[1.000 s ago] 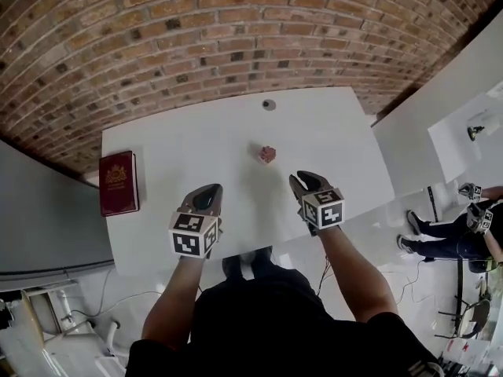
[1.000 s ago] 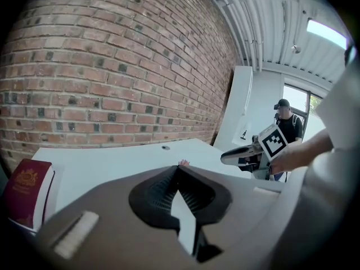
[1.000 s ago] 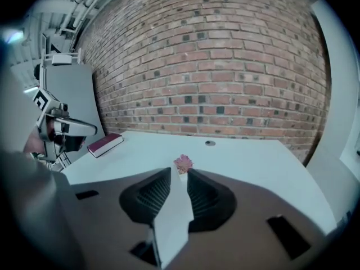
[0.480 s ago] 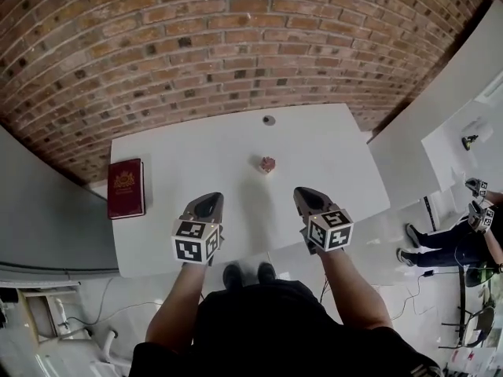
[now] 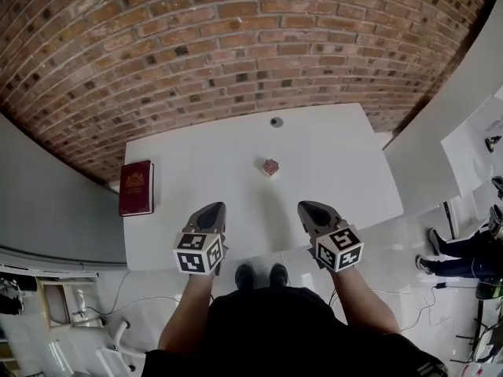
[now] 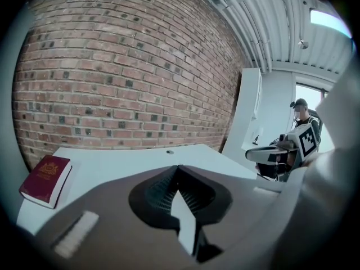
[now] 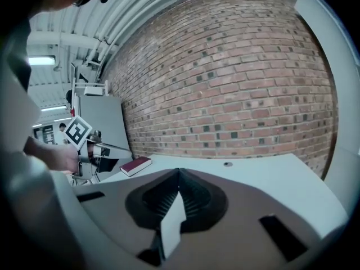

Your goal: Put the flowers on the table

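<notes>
A small pink flower piece lies alone on the white table, near its middle. My left gripper hovers over the table's near edge, shut with nothing in it. My right gripper is level with it to the right, also shut and empty. Both are well short of the flower. In the left gripper view the jaws meet at a point, and the right gripper shows beside them. The right gripper view shows shut jaws too, and the flower is hidden behind them.
A dark red book lies at the table's left edge. A small round hole cover sits near the far edge, in front of a brick wall. Another white table stands to the right, where a person is sitting.
Both grippers have drawn back from the flower toward the table's near edge. The flower has stayed where it lies.
</notes>
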